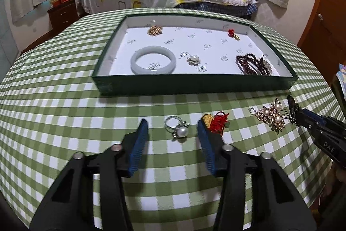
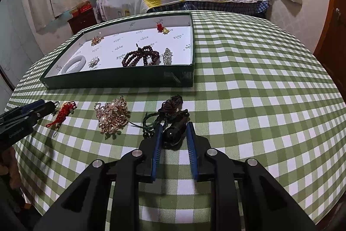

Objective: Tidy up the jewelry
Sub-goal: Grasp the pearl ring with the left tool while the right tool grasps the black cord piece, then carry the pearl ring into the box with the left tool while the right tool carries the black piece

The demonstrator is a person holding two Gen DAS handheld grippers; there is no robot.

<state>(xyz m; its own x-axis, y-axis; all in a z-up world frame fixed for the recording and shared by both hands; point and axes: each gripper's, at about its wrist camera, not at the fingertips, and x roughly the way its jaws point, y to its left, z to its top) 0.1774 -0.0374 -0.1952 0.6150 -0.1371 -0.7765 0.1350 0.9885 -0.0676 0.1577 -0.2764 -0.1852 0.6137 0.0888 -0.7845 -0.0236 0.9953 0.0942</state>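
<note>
The round table under its green-and-white checked cloth (image 1: 64, 101) carries the shallow dark-green tray with white lining (image 1: 194, 84), holding a pale jade bangle (image 1: 153, 59) and dark red bead strands (image 1: 253, 64). My right claw (image 2: 174, 133) is clamped on a black pendant with dark cord (image 2: 173, 133) lying on the cloth. My left claw (image 1: 173, 131) stands apart around a silver pearl ring (image 1: 178, 128), pads clear of it.

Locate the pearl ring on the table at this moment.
In the left wrist view, the pearl ring lies on the checked cloth between the left gripper's open fingers, left of the red tassel charm.
</note>
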